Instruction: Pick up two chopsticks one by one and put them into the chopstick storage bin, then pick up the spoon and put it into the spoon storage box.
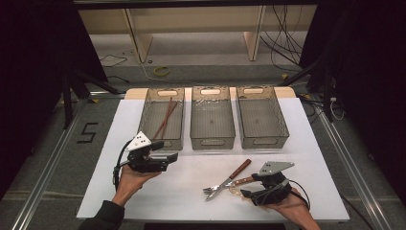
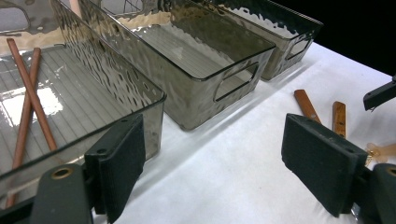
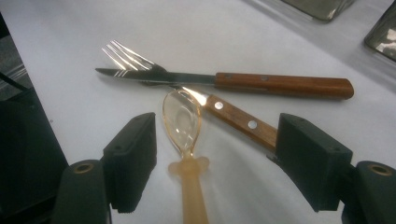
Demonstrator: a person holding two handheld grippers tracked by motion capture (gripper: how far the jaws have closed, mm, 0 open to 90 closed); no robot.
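A translucent amber plastic spoon (image 3: pixel 187 140) was seen lying on the white table (image 1: pixel 191 191), its long axis running straight out between the wide-open, empty jaws of the right gripper (image 3: pixel 215 163), bowl pointed away toward a crossed wooden-handled steel knife (image 3: pixel 243 80) and fork (image 3: pixel 233 119). The left gripper (image 2: pixel 212 163), equally wide open and empty, was held beside the leftmost of three smoky ribbed plastic bins (image 2: pixel 116 79), in which two brown chopsticks (image 2: pixel 28 93) were lying.

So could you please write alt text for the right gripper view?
The open right gripper hovers over a translucent amber spoon on a white table, beside a wooden-handled fork crossed by a wooden-handled knife.
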